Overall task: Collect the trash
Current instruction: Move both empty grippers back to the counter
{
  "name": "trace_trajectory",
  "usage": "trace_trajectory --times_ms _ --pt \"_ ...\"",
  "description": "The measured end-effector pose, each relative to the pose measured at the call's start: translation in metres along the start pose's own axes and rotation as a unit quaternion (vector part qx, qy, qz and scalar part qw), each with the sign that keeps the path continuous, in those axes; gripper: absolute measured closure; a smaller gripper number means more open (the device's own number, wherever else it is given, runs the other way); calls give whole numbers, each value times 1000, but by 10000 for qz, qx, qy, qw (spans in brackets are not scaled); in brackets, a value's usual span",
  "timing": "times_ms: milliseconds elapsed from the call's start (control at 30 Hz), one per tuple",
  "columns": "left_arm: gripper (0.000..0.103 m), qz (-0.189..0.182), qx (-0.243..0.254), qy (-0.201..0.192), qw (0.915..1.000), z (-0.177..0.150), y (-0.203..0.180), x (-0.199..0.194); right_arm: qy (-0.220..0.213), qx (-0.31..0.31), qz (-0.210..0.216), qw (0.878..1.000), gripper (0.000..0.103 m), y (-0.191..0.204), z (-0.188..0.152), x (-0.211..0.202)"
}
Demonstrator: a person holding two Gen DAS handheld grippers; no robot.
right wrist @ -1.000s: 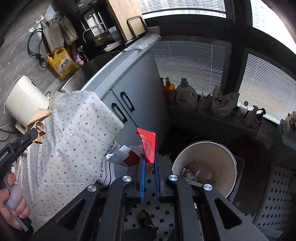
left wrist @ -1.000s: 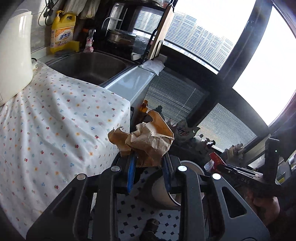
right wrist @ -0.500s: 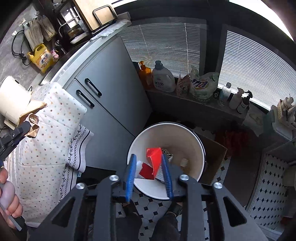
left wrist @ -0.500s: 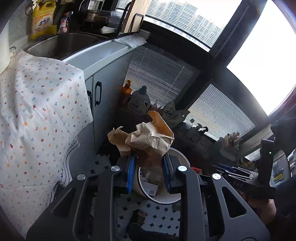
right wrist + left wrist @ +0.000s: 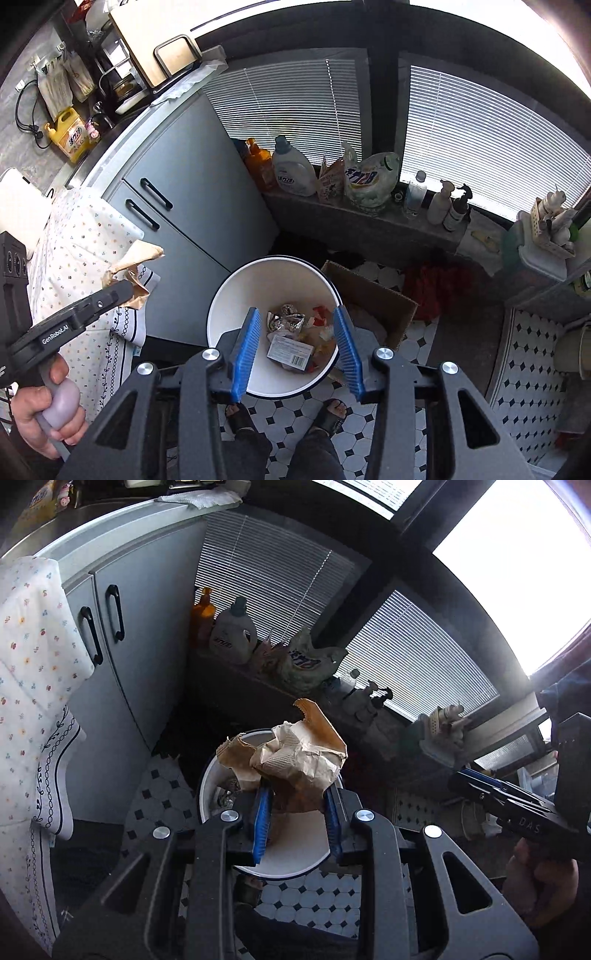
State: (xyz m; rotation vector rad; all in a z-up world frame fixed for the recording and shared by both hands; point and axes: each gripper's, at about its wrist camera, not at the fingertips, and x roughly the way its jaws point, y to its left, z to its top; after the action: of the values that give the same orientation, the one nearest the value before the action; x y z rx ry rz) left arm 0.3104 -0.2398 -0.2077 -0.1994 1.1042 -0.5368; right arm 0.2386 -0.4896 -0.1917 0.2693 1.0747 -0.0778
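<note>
Left gripper (image 5: 295,812) clamped on crumpled brown paper (image 5: 299,760), held above white bin (image 5: 207,775) on the floor. Right gripper (image 5: 297,345) spread wide, empty, over the bin's litter. Best released only once centred over the rim.

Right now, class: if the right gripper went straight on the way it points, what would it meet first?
Probably the trash in the white bin: the open, empty right gripper points down into its mouth, at the boxed wrapper lying on top. Depth is unclear.
</note>
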Motion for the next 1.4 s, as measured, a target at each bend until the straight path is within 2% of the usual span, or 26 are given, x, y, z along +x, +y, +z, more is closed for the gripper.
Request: trace_trajectory --times_ms 133,167,233,333,467,567,633,700,767,833,1000,1233,1400 --pt "63 -177 122 197 9996 0 -17 17 -21 118 -12 9999 62 -14 -1 -4" --pt "53 -189 159 221 9995 1 -20 19 -20 137 -8 9999 62 -17 -1 -4" --pt "39 -228 190 189 9994 3 -24 17 -22 162 2 9999 62 -19 -1 -5" --pt "32 -301 164 81 9994 7 -23 8 -46 188 82 9998 61 -17 1 -5" --pt "27 -56 106 -130 9998 12 -13 -12 -90 82 231 9997 55 -5 7 -4" --pt "20 222 -38 -355 9991 14 0 -33 -146 -98 363 9992 40 11 14 -4" --pt "17 417 -169 -528 9976 14 11 -50 -213 -253 460 9984 26 25 18 -6" --pt "12 622 -313 -704 9951 13 21 -70 -262 -386 606 9971 17 39 22 -6" --pt "8 849 -464 -883 9914 10 32 -91 -279 -502 798 9952 13 55 27 -6" --pt "7 1075 -637 -1041 9867 6 44 -112 -285 -637 942 9931 10 73 31 -5" --pt "6 1606 -1131 -1379 9708 -10 75 -164 -285 -971 1327 9860 8 120 42 -10" --pt "6 2265 -1831 -1919 9372 -42 115 -230 -370 -1494 1808 9714 8 186 51 -20" --pt "6 2644 -2205 -2164 9136 -67 139 -270 -353 -1776 2144 9598 8 231 53 -27"
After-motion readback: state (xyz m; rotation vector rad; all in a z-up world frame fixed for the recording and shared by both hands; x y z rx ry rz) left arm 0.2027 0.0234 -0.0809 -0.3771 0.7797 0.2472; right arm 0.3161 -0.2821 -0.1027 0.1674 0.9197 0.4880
